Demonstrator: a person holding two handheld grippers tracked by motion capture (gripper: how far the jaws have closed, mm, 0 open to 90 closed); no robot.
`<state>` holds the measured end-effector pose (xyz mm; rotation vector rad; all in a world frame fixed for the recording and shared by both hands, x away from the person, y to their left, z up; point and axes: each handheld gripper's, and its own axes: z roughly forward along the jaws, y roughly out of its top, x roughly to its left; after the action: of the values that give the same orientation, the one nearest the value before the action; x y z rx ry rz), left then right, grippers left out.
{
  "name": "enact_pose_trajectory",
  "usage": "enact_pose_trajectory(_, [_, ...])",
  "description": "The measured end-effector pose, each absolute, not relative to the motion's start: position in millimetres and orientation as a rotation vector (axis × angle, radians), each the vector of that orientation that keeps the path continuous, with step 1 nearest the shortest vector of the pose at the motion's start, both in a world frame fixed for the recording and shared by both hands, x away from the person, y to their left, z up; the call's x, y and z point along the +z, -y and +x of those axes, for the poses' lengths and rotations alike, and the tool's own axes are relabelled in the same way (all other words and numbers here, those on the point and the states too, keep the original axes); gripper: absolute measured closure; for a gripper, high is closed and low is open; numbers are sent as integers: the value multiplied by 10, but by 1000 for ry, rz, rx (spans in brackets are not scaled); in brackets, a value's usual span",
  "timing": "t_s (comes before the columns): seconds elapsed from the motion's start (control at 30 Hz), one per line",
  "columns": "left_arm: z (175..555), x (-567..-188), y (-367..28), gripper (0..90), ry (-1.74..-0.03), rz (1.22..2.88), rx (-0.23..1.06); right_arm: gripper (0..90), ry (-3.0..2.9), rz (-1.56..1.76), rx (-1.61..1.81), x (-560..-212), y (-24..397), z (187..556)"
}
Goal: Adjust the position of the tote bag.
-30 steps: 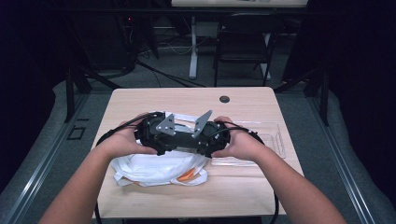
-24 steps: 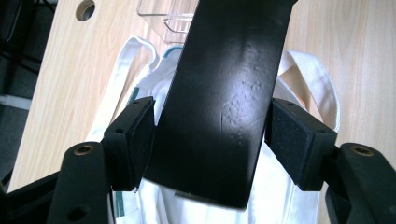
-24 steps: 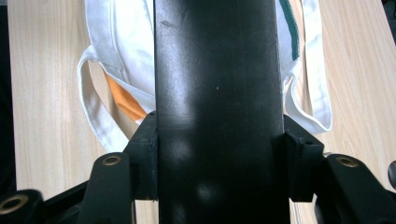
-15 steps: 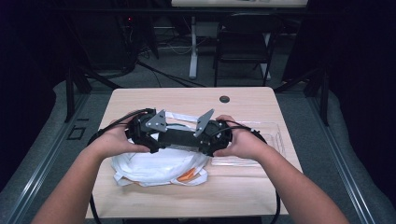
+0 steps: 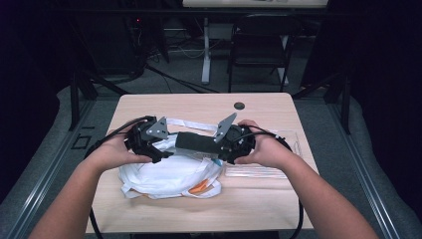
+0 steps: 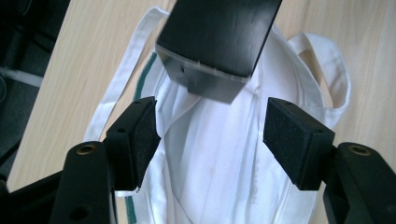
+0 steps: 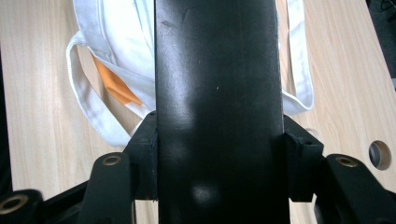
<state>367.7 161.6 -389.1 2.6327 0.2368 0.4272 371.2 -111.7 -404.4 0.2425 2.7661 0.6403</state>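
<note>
Your table (image 5: 164,107) is pale wood, with a round hole (image 5: 239,105) beyond your right claw (image 5: 219,144). A white cloth bag (image 5: 164,174) lies crumpled on it, under and just below both claws, with something orange (image 5: 200,186) showing at its lower edge. A clear flat tray (image 5: 259,172) lies beneath your right hand (image 5: 266,149).

My wooden surface (image 5: 199,107) is evenly lit from above while the room beyond sits nearly black. Soft glare streaks the black slab (image 7: 218,93) in my right hand-held gripper (image 7: 219,154); its jaws look slightly blurred.
</note>
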Motion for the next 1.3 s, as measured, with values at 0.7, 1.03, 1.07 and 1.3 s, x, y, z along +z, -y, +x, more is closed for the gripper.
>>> enact_pose_trajectory(0.7, [3660,-4222,-1687,437,-441,2614,400,427,-2732,294,615,-3983,1424,3778])
enact_pose_trajectory(1.03, [3590,-4364,-1770,490,-539,2573,425,427,-2714,322,597,-3973,1639,3843])
enact_pose_trajectory(1.07, [3584,-4378,-1779,496,-545,2573,427,427,-2716,325,600,-3978,1656,3850])
enact_pose_trajectory(1.3, [3532,-4470,-1855,509,-613,2545,439,427,-2712,346,579,-4014,1801,3907])
